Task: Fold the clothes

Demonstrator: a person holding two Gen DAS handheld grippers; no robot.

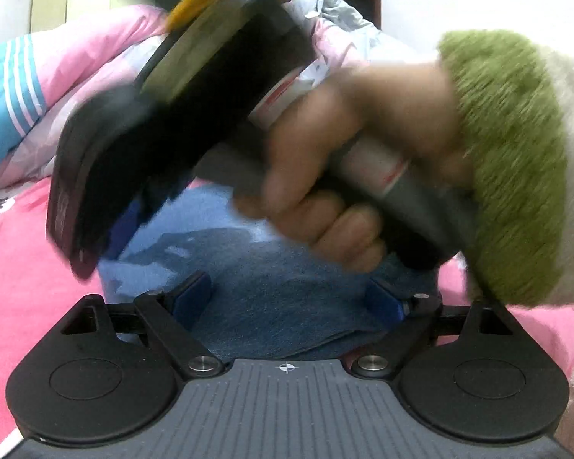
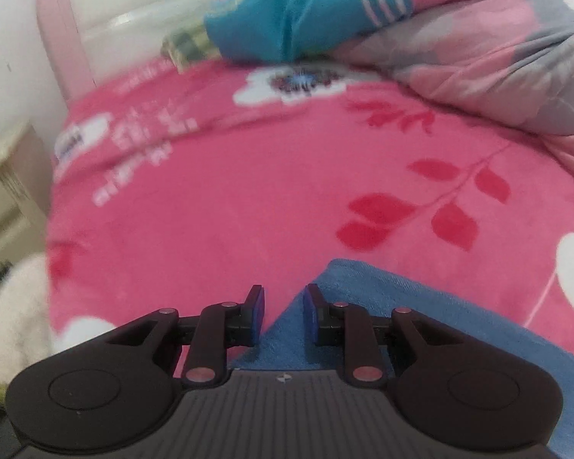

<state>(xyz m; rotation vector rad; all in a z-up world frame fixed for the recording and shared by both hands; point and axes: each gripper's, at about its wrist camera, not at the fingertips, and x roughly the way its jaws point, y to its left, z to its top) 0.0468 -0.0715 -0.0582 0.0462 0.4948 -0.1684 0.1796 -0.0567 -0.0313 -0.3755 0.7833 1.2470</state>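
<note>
A bright pink fleece blanket with red leaf and white flower prints (image 2: pixel 229 191) covers the bed. On it lies the task's garment, a folded blue terry-like cloth (image 2: pixel 421 317), near the cameras and right of centre in the right wrist view.

At the far left of the left wrist view, a teal cloth with white stripes (image 1: pixel 7 88) rests against a rumpled pink and grey quilt (image 1: pixel 95 49) piled along the far side. Nearer, the left gripper (image 1: pixel 287 298) sits low over the blue cloth, its jaws spread wide, and the fabric shows between the blue pads without either pad pressing on it. Above the cloth, a blurred hand (image 1: pixel 348 176) in a fuzzy green and white sleeve (image 1: pixel 516 160) holds the handle of the other black gripper body.

In the right wrist view, the right gripper (image 2: pixel 283 313) hovers at the cloth's left corner. Its jaws stand narrowly apart, with a gap between the pads; the cloth's edge lies under that gap, and nothing is visibly pinched.
</note>
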